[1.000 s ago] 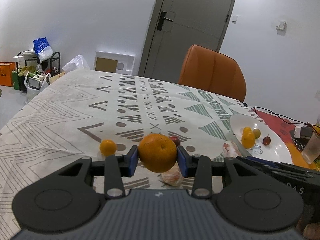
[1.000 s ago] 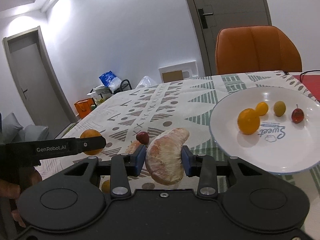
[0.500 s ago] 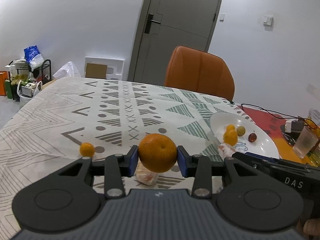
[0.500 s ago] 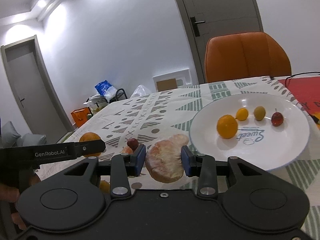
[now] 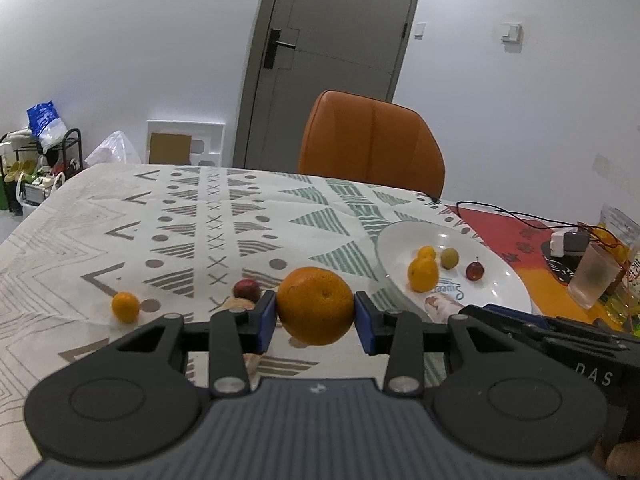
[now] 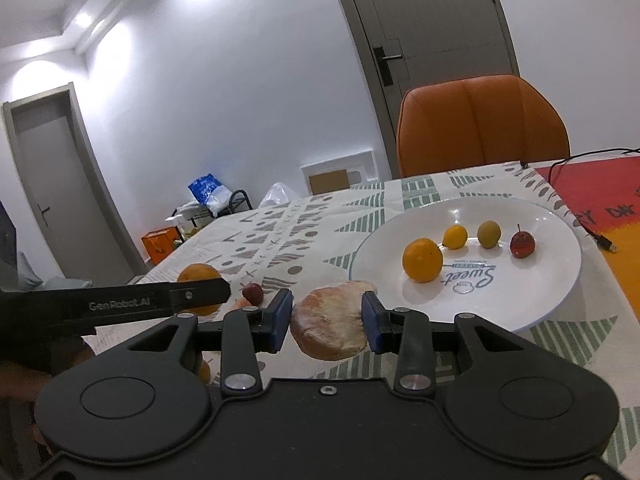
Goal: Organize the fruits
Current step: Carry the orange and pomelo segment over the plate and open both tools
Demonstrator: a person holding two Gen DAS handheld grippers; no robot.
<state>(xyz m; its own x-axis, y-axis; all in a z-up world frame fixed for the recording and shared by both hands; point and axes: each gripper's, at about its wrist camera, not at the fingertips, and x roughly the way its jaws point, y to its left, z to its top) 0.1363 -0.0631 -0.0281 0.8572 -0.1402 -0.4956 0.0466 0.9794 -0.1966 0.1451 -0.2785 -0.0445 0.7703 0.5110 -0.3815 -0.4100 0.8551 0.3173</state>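
My left gripper [image 5: 315, 314] is shut on a large orange [image 5: 315, 305], held above the patterned tablecloth, left of the white plate [image 5: 404, 240]. My right gripper [image 6: 327, 326] is shut on a peeled pomelo piece [image 6: 330, 330], just short of the plate's near-left rim [image 6: 362, 258]. The plate holds an orange [image 6: 422, 260], a small yellow fruit [image 6: 455, 236], a green fruit [image 6: 489, 233] and a red fruit [image 6: 522, 244]. On the cloth lie a small orange [image 5: 125, 306] and a red fruit [image 5: 246, 289].
An orange chair [image 5: 372, 148] stands at the table's far side. A plastic cup [image 5: 592, 276], a charger and cables [image 5: 568, 240] sit right of the plate. A rack with bags [image 5: 36, 160] stands on the floor at far left.
Both grippers have moved toward the plate with their fruit; the plate now looks larger and closer in both views. The grips are unchanged.
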